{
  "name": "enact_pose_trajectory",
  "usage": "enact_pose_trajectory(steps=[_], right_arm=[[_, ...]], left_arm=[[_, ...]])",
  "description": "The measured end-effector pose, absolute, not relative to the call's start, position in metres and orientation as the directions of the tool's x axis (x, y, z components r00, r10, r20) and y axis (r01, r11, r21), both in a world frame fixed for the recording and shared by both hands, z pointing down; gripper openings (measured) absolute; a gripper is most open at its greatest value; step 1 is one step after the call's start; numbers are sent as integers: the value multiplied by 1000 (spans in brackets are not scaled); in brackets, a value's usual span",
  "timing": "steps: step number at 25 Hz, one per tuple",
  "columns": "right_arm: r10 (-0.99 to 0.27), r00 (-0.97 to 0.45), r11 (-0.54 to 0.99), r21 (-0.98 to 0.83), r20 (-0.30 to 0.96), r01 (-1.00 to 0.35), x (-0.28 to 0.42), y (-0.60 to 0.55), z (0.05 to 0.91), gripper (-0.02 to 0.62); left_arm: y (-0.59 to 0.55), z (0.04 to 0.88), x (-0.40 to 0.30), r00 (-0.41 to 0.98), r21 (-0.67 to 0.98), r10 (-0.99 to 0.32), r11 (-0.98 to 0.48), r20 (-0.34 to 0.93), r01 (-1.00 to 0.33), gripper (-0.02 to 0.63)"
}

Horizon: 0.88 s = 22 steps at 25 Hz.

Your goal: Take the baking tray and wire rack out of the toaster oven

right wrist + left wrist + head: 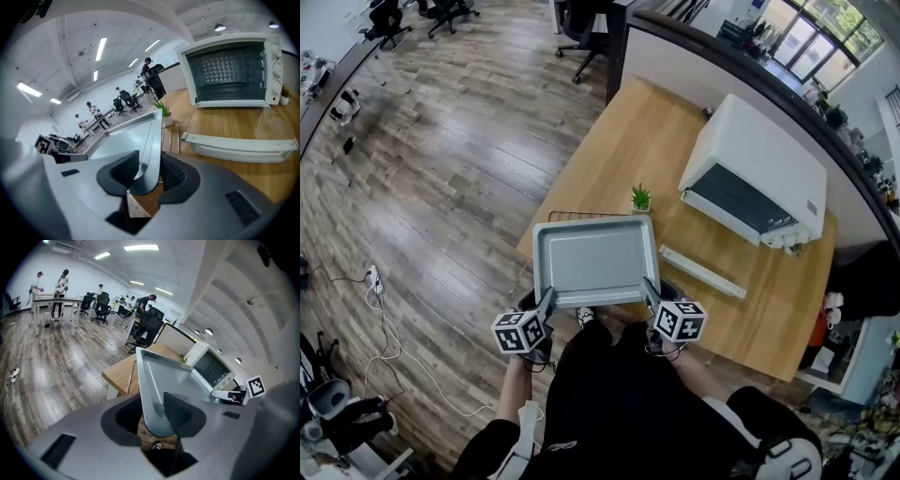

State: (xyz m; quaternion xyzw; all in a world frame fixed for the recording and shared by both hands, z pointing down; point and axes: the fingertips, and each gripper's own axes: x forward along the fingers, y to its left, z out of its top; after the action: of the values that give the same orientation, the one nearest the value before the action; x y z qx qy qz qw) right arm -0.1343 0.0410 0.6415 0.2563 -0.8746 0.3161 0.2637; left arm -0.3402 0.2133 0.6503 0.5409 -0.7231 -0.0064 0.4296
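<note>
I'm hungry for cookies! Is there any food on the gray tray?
No, in the head view the baking tray is bare grey metal all over, with nothing lying in it.

No legible words or numbers anywhere; only square marker patterns (518, 331) on the two cubes (679, 320)

I see my right gripper (145, 171) with its two ribbed pads (172, 172) pressed on the rim of the baking tray (124, 133), one pad on each side. Just beside the tray's edge, thin bars of the wire rack (170, 136) lie on the wooden table (225, 126). Further back stands the toaster oven (232, 70), with a long white part (239, 149) lying before it and a small plant (164, 111) to its left.
</note>
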Motion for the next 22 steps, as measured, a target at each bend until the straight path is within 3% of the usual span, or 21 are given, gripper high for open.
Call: enact_pose_trajectory(steps=[22], right_arm=[[-248, -589, 594, -360, 769, -720, -138, 14, 718, 141]], left_arm=[[172, 713, -358, -59, 399, -712, 457, 699, -795, 153]])
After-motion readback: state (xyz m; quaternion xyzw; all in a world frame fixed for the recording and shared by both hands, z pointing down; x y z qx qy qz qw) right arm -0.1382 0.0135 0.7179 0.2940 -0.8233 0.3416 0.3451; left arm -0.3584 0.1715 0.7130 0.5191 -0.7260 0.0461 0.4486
